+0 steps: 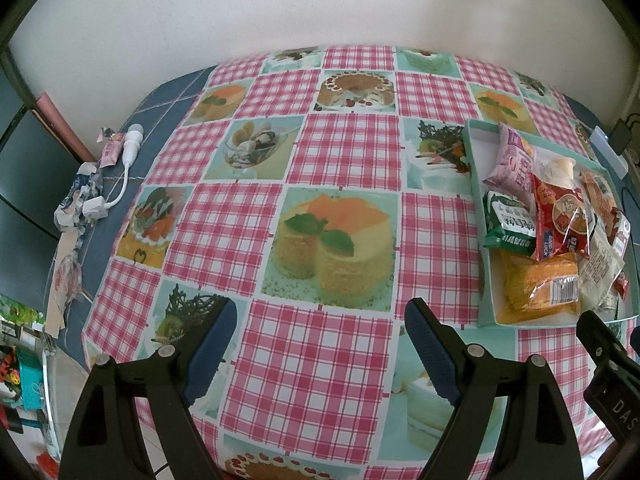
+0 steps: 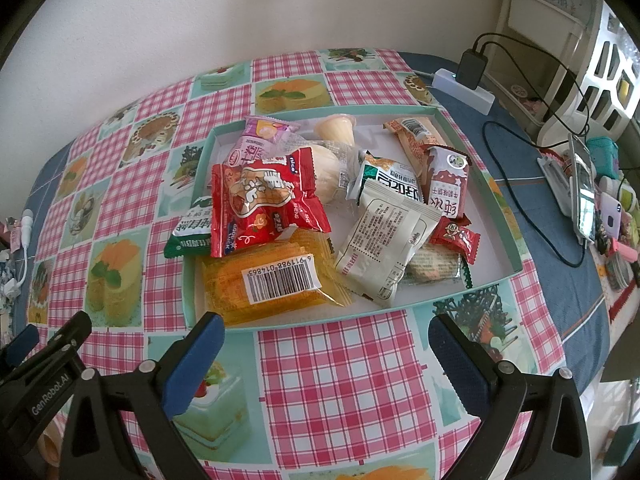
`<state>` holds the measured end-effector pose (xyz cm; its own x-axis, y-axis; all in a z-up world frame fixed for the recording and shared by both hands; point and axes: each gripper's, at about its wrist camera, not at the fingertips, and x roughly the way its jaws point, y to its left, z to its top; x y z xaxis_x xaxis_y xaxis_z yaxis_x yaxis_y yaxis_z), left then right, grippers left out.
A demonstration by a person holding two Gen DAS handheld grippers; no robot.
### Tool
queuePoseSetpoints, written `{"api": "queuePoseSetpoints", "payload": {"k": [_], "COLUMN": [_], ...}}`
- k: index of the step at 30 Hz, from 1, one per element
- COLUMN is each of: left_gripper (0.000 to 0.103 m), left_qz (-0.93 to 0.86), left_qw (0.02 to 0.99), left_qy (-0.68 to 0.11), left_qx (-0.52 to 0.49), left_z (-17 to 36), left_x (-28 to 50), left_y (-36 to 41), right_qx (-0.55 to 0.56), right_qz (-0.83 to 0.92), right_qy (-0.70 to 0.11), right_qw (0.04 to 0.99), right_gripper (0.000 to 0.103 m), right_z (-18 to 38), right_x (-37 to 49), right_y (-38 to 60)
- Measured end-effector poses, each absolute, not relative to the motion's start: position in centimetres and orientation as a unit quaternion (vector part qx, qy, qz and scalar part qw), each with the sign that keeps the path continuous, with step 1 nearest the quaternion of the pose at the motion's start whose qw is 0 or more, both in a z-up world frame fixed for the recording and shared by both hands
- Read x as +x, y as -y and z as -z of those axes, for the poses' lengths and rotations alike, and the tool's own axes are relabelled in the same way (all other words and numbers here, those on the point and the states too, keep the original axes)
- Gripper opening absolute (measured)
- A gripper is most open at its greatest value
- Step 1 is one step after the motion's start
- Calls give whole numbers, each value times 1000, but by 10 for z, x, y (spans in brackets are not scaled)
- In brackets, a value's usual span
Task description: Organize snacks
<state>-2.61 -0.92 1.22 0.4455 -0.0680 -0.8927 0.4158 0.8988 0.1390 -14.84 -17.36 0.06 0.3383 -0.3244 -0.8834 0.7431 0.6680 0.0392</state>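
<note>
A shallow teal-rimmed tray (image 2: 502, 216) (image 1: 474, 168) on the checked tablecloth holds a heap of several snack packets. Among them are a red packet (image 2: 260, 200) (image 1: 560, 216), an orange packet with a barcode (image 2: 272, 284) (image 1: 540, 284), a pink packet (image 2: 260, 140) (image 1: 512, 160), a green packet (image 2: 188, 232) (image 1: 506, 220) hanging over the tray's left rim, and a white packet (image 2: 380, 240). My right gripper (image 2: 326, 344) hovers open just in front of the tray. Left of the tray, my left gripper (image 1: 320, 328) stands open over bare cloth. Nothing is between either pair of fingers.
A white power strip with a black charger (image 2: 468, 76) and cables lies behind the tray. A phone on a stand (image 2: 580, 188) and small clutter crowd the right edge. A white cable with plug (image 1: 128, 148) and crumpled wrappers (image 1: 80, 200) lie at the table's left edge.
</note>
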Motion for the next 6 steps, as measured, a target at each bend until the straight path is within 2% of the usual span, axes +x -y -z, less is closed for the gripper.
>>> {"api": "queuePoseSetpoints", "payload": {"k": [6], "left_gripper": [86], "left_qz": [147], "left_qw": [830], "left_qy": [-510], "left_qx": [170], "left_z": [-12], "left_x": [-25], "left_y": [9], "right_qx": [225], "right_qz": [339], "right_qy": [-465], "right_qw": [786], "right_gripper": [103], "right_z": [0], "right_x": [-149], "right_y": [173]}}
